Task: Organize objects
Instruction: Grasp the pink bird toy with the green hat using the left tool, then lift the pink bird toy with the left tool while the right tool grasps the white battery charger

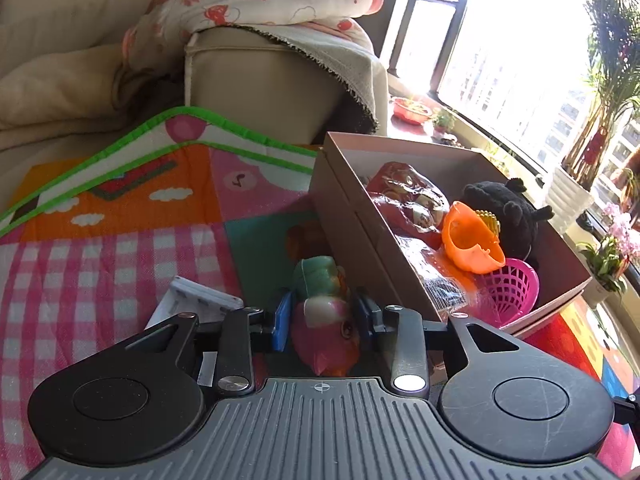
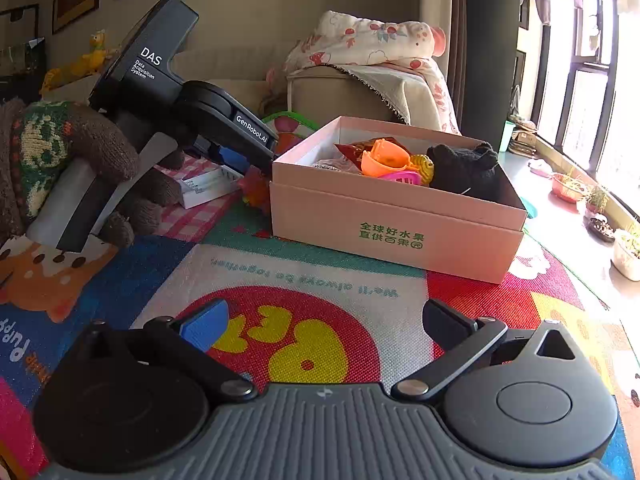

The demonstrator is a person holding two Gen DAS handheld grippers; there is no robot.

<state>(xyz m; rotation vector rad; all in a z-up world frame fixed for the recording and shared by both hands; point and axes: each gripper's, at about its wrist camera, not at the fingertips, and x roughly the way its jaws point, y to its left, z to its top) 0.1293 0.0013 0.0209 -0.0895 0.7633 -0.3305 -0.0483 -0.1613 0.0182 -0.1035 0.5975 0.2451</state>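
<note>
My left gripper (image 1: pixel 322 316) is shut on a pink, green and orange soft toy (image 1: pixel 324 312) on the play mat, just left of the pink cardboard box (image 1: pixel 352 216). The box holds a black plush (image 1: pixel 508 208), an orange plastic cup (image 1: pixel 468 244), a pink mesh basket (image 1: pixel 510 290) and a red packet (image 1: pixel 408 196). In the right wrist view the box (image 2: pixel 396 220) stands ahead, and the left gripper body (image 2: pixel 188 104) reaches down at its left side. My right gripper (image 2: pixel 326 320) is open and empty over the mat.
A white flat box (image 1: pixel 196 302) lies on the pink checked mat left of the toy; it also shows in the right wrist view (image 2: pixel 208 186). A beige sofa (image 1: pixel 260 80) with a floral blanket stands behind. Potted plants (image 1: pixel 604 256) line the window sill on the right.
</note>
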